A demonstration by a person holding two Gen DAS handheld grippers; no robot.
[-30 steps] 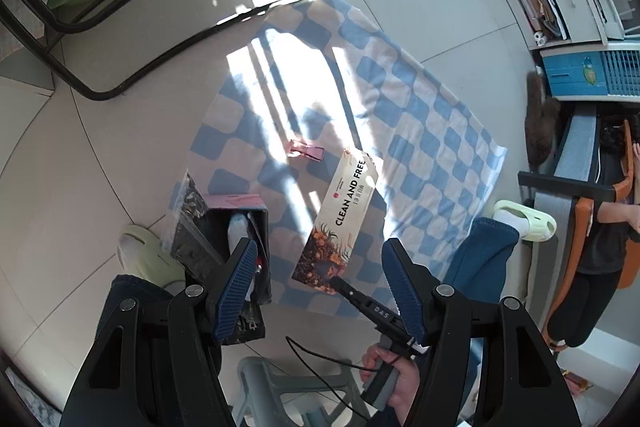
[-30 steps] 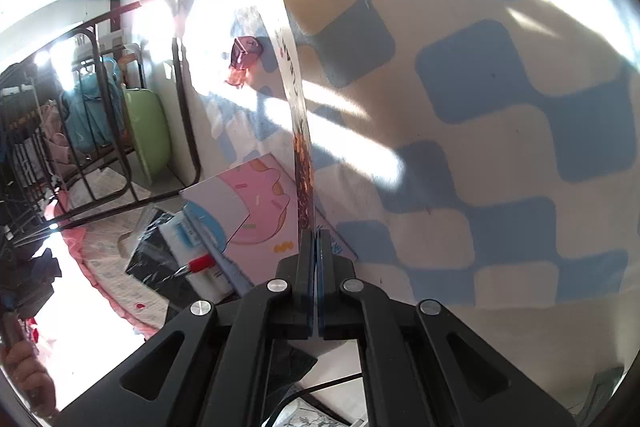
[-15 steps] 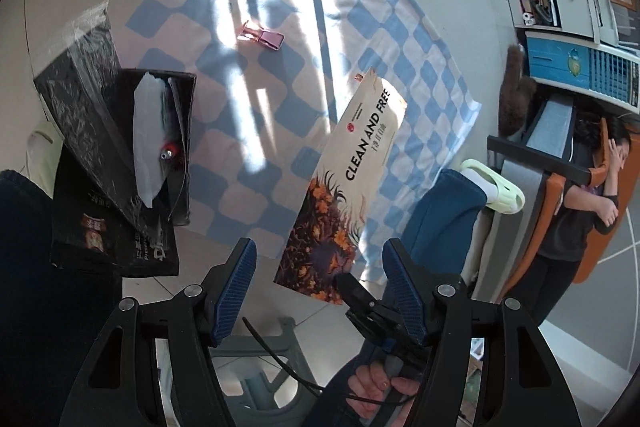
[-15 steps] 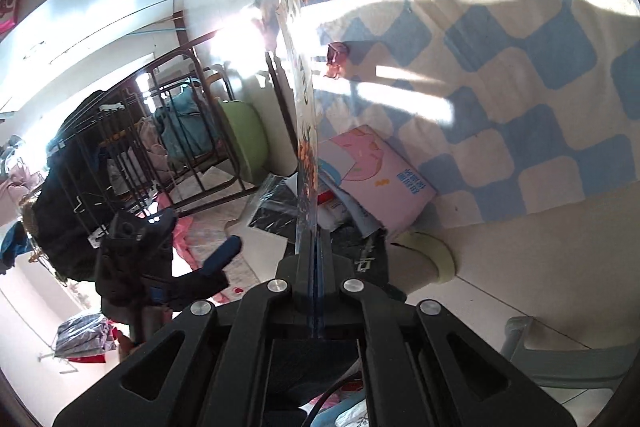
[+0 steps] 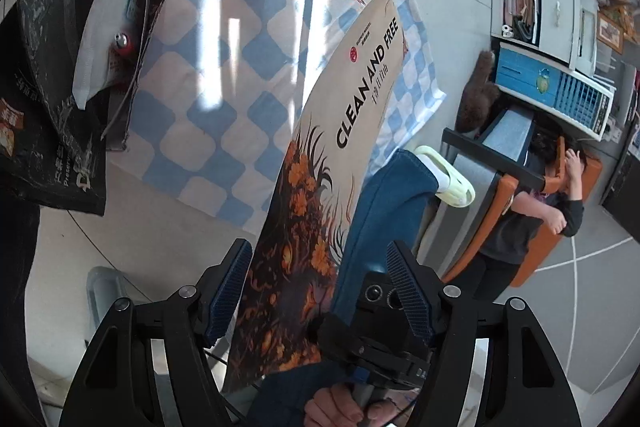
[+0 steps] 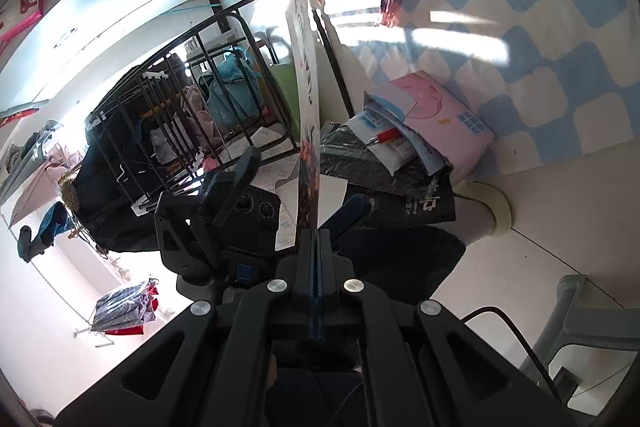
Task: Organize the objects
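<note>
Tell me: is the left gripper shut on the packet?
No; the left gripper is open, and the right gripper pinches the packet.

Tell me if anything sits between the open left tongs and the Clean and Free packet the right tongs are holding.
Nothing visible does. The CLEAN AND FREE packet already hangs in the gap of the open left tongs, its lower edge pinched in the shut right tongs. Only the right tongs' own body sits beside it, close to the left tongs' right finger.
</note>
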